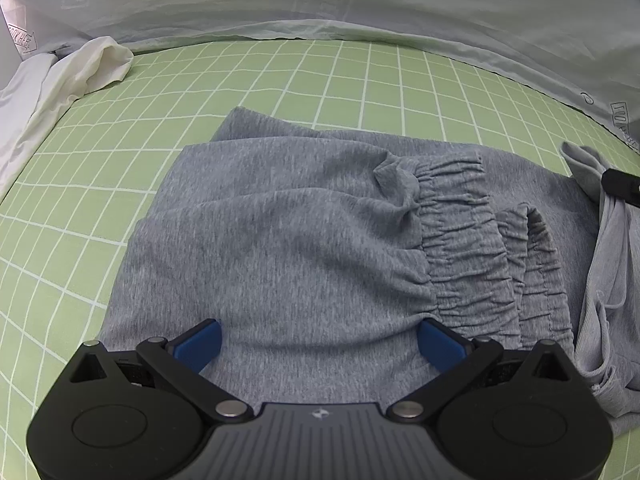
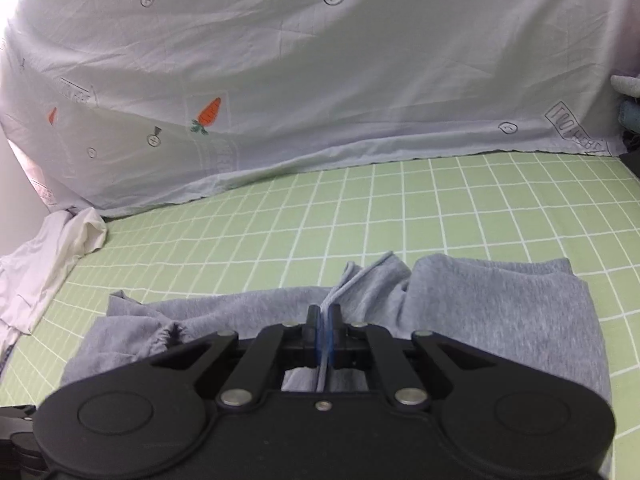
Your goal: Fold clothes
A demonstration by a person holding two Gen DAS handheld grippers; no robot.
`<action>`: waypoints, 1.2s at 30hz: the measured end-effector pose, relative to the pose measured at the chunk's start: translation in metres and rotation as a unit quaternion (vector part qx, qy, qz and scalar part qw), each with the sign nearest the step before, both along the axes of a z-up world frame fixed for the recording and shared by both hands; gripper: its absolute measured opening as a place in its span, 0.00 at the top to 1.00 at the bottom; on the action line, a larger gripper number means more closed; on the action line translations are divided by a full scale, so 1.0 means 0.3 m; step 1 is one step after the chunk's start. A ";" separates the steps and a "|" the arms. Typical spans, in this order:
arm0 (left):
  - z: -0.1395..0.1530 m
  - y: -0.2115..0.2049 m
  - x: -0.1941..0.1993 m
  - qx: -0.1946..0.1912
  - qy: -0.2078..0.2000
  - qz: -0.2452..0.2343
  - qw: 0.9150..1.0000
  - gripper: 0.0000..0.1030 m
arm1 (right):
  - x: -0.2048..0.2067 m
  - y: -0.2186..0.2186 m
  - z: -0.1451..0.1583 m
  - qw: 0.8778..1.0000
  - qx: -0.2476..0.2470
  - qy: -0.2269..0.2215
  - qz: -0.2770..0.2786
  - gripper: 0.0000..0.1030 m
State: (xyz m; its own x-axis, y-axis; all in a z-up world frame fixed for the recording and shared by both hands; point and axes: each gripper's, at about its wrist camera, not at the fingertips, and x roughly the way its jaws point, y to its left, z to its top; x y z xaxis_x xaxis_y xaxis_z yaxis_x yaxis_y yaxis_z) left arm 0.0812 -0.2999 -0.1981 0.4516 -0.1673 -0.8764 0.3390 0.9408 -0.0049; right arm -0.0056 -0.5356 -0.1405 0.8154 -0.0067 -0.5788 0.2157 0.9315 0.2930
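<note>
Grey sweatpants (image 1: 300, 240) lie partly folded on the green checked sheet (image 1: 280, 76), their gathered elastic cuffs (image 1: 472, 248) toward the right. My left gripper (image 1: 319, 340) is open, its blue pads spread just over the near part of the pants, holding nothing. My right gripper (image 2: 325, 328) is shut on a raised edge of the grey sweatpants (image 2: 500, 312); a fold of cloth stands up between its pads. A bit of the right gripper (image 1: 620, 186) shows at the right edge of the left wrist view, pinching the fabric.
A white garment (image 1: 68, 80) lies bunched at the far left of the bed; it also shows in the right wrist view (image 2: 52, 256). A pale sheet with carrot prints (image 2: 320, 80) hangs as a backdrop behind the bed.
</note>
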 end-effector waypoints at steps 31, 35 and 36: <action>0.003 0.000 -0.013 0.001 -0.004 0.010 1.000 0.00 | -0.376 -0.262 -0.193 0.973 -0.042 0.130 -0.183 0.00; 0.004 0.001 -0.013 0.001 -0.003 0.012 1.000 0.00 | -0.359 -0.259 -0.197 0.976 -0.038 0.134 -0.169 0.01; 0.004 0.000 -0.014 0.001 -0.003 0.012 1.000 0.00 | -0.354 -0.260 -0.199 0.975 -0.034 0.139 -0.171 0.01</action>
State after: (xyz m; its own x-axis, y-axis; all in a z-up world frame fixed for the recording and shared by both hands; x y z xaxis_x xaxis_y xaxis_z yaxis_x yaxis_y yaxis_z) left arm 0.0770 -0.2998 -0.1970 0.4614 -0.1538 -0.8738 0.3163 0.9486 0.0001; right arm -0.1117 -0.6135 -0.2003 0.5697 -0.2972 -0.7663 0.5793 0.8065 0.1179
